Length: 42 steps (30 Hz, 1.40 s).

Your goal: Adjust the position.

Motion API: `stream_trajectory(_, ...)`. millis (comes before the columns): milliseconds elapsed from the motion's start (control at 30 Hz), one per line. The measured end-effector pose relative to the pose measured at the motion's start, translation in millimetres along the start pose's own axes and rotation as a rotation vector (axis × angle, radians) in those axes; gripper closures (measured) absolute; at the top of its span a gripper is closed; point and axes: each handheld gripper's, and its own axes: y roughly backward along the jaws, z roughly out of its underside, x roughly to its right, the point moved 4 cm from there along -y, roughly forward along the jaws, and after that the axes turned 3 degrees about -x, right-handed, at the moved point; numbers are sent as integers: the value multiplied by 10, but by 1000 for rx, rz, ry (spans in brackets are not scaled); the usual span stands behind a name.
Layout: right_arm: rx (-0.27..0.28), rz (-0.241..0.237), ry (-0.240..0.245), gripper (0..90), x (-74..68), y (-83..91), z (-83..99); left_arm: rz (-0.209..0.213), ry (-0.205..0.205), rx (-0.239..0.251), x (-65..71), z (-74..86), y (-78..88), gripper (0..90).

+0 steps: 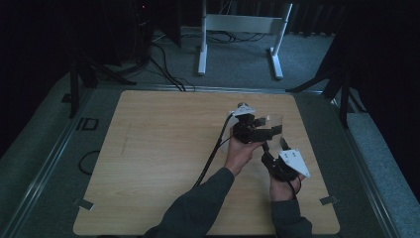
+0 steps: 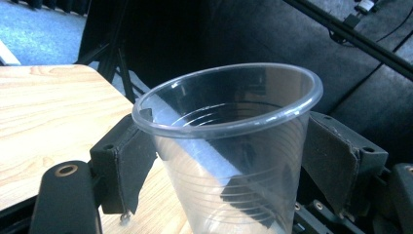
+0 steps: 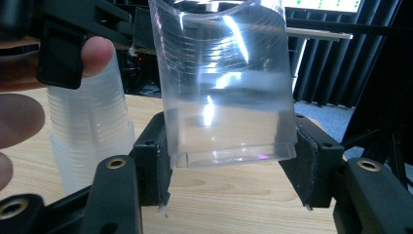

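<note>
A clear plastic cup (image 1: pixel 275 123) hangs above the right side of the wooden table (image 1: pixel 163 158), between both grippers. In the right gripper view my right gripper (image 3: pixel 229 161) is shut on the cup's (image 3: pixel 229 97) base, its pads pressed to both sides. In the left gripper view the cup (image 2: pixel 229 146) stands rim up between the jaws of my left gripper (image 2: pixel 229 165); its rim is round and unsqueezed, and the pads sit just beside its walls. In the high view the left gripper (image 1: pixel 270 130) reaches in from the left and the right gripper (image 1: pixel 274 144) from below.
A stack of clear cups (image 3: pixel 90 141) stands on the table behind the fingers of the person's hand (image 3: pixel 19 117). A black cable (image 1: pixel 213 153) trails over the table from the left gripper. A white frame (image 1: pixel 242 25) and loose cables (image 1: pixel 163 64) lie on the floor beyond.
</note>
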Motion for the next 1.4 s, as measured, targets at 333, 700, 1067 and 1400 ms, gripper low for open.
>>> stream_trajectory(333,-5,-2,0,418,1,-10,10,-3,21,11,-6,-8,-13,254)
stream_trajectory(700,-18,-28,4,376,-7,-33,30,-43,-46,15,21,3,-13,274)
stream_trajectory(1067,-29,-41,6,322,10,-57,15,-85,-159,-2,105,48,-18,291)
stream_trajectory(1400,-29,-44,7,413,7,-62,25,-42,-148,8,153,51,-20,260)
